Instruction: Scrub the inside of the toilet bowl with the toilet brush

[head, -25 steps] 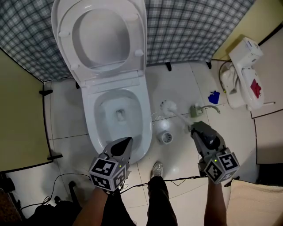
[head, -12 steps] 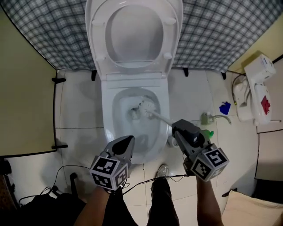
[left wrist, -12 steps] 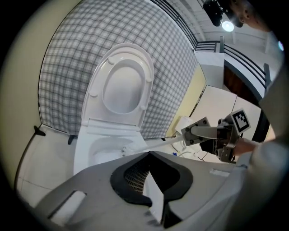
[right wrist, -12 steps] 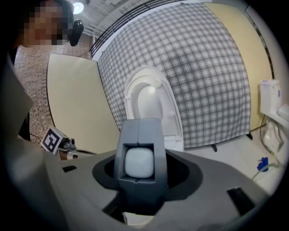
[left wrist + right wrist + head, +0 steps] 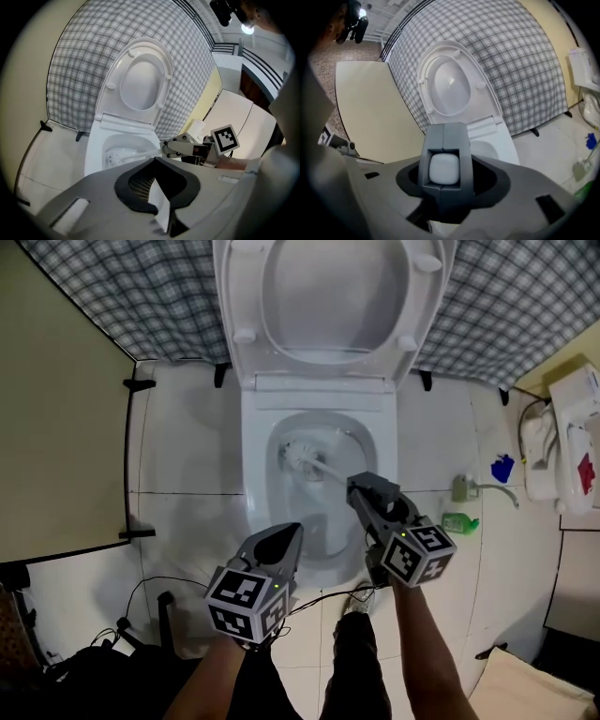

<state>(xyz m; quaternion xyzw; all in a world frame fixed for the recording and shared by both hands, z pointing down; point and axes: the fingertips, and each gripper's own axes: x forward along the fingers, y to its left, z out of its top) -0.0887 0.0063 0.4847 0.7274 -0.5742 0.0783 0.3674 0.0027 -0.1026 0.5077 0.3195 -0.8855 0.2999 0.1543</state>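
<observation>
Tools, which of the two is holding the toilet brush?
The right tool, clamped on the toilet brush handle; the left tool holds nothing.

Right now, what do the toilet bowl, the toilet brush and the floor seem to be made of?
Toilet bowl: likely glazed ceramic, white and glossy. Toilet brush: probably plastic, with a smooth white handle and bristly head. Floor: seemingly glazed tile; pale shiny squares with thin joint lines.

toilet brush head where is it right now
In the head view the toilet brush head sits inside the toilet bowl, toward its rear left, its handle held by the right gripper.
</observation>
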